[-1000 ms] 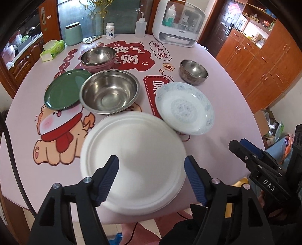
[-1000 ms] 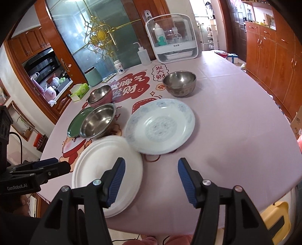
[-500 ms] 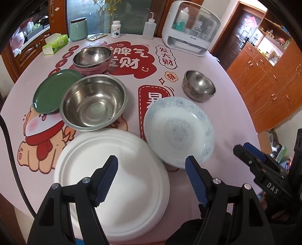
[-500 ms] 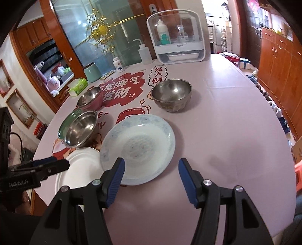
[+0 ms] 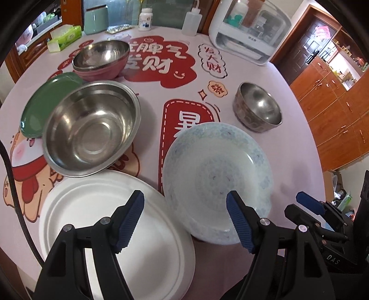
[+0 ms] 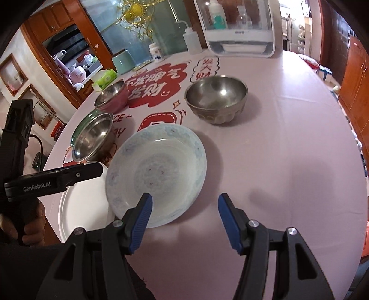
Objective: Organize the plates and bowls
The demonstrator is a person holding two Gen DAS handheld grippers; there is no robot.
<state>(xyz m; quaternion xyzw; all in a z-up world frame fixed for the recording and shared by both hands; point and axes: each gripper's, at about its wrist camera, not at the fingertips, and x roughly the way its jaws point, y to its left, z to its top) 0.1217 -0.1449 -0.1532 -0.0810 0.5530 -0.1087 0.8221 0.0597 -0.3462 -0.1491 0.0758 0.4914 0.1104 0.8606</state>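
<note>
A blue-patterned deep plate (image 5: 216, 175) (image 6: 159, 170) lies near the front of the pink table, its left rim over the edge of a large white plate (image 5: 110, 226) (image 6: 85, 203). My left gripper (image 5: 186, 219) hovers open above the gap between these two plates, holding nothing. My right gripper (image 6: 184, 217) stands open over the patterned plate's near right rim, also with nothing in it. Behind sit a wide steel bowl (image 5: 92, 127) (image 6: 94, 136) on a green plate (image 5: 43, 101), a steel bowl in a pink bowl (image 5: 101, 57) (image 6: 113, 94), and a small ribbed steel bowl (image 5: 258, 106) (image 6: 216, 99).
At the far table edge stand a white dish-drying box (image 5: 249, 30) (image 6: 239, 27), a squeeze bottle (image 5: 191, 18), a pill jar (image 5: 145, 18), a green canister (image 5: 95, 18) and a tissue pack (image 5: 65, 37). Wooden cabinets (image 5: 341, 92) line the right. A hand (image 6: 27, 226) grips the left tool.
Both grippers have moved to the right and lower, closer to the table. The patterned plate now fills the middle of both views and the white plate has slid to the left.
</note>
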